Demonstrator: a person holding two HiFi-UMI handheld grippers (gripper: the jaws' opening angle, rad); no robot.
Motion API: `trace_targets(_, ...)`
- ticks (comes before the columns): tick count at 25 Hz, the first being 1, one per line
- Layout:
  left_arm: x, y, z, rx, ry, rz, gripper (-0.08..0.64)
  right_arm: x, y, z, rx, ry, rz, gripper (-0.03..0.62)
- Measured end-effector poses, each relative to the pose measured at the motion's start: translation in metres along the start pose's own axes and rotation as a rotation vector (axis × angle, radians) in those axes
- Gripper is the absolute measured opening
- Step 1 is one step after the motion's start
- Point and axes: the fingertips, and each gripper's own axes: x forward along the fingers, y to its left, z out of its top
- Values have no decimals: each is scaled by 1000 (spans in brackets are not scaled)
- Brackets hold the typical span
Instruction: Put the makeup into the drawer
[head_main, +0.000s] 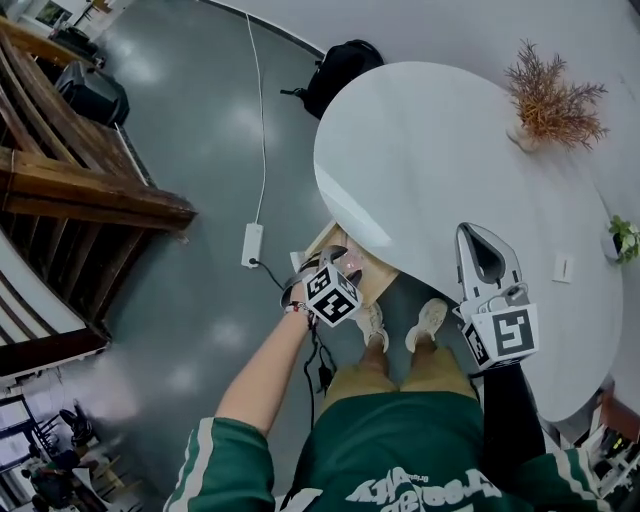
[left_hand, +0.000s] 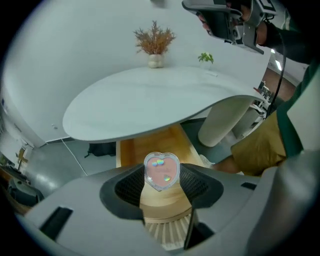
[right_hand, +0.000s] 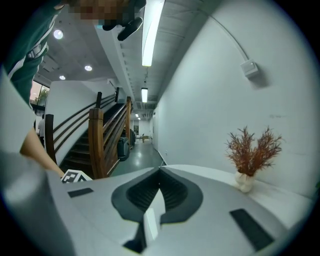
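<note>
**Heart-shaped makeup case held at open drawer; right gripper empty**

The round white surface (head_main: 450, 170) fills the right side of the head view. A grey floor (head_main: 200, 130) lies to its left, with a black backpack (head_main: 342, 68) on it near the surface's far edge.

A wooden drawer (left_hand: 150, 145) stands pulled out from under the near-left edge of the surface, its interior open to view. The person's pale shoes (head_main: 400, 325) stand on the floor just beside it.

The right gripper (right_hand: 160, 172) hangs over the near-right edge of the surface, pointing roughly level. Its jaws are closed tip to tip with nothing between them.

The left gripper (head_main: 340, 262) is lower, at the near-left edge, and angled steeply down toward the drawer. Its jaws stand at a moderate width, clamped on the makeup case.

A dried reddish plant in a small white vase (left_hand: 154, 42) stands at the far edge of the surface, with a small green plant (left_hand: 205, 57) near it along that edge.

The makeup case (left_hand: 161, 171) is a clear heart-shaped case with a pink inside, held upright at the jaw tips. It sits in line with the drawer opening. Whether it is within the drawer walls cannot be told.
</note>
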Motion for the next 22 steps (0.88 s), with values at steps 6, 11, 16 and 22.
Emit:
trace_targets(6,45,-13,-8,206,82,-91,225,-6,-9,-23,10,49,-17,3)
trace_targets(11,71,-29,-9,392,85,-141,225,-11,-13,-39,18,81,-33,3)
trace_targets(16,96,-41,-11,502,90,-175,225,-18,-20,-53,18,113,-50,3)
trace_targets(22,126,-43,-8,544,74,-181,225,-32,-31,-70,13,160,-81,3)
